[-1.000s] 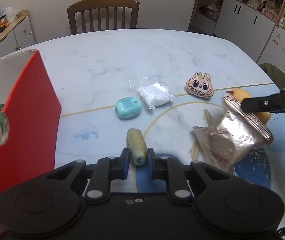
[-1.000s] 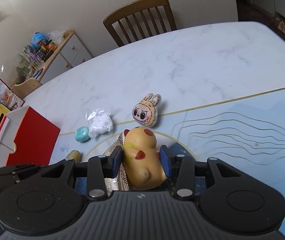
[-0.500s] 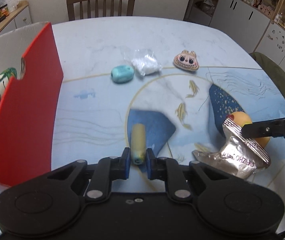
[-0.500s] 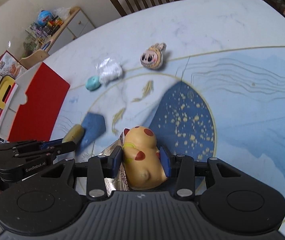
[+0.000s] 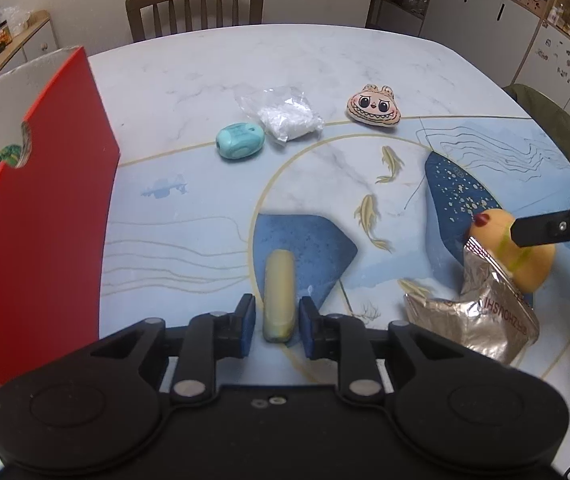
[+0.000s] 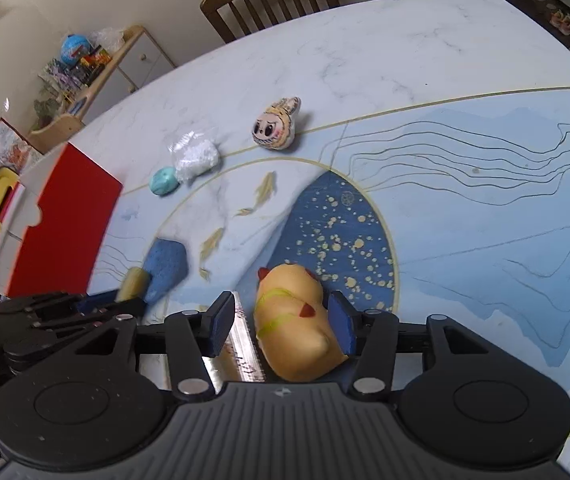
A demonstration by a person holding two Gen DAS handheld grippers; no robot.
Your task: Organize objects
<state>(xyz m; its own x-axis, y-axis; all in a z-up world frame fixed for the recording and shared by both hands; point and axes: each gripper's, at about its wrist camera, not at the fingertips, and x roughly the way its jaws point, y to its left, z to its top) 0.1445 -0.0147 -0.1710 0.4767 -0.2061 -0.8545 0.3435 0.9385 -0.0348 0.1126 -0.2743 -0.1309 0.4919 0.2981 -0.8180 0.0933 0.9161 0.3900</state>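
Now, left to right: the red box (image 5: 41,216) stands at the table's left edge. The left gripper (image 5: 273,322) is spread around the yellow tube (image 5: 279,292), pads not touching. The right gripper (image 6: 281,324) gapes around the squishy-looking yellow toy (image 6: 293,320) beside the crinkly foil pouch (image 5: 481,312); grip its midsection gently.
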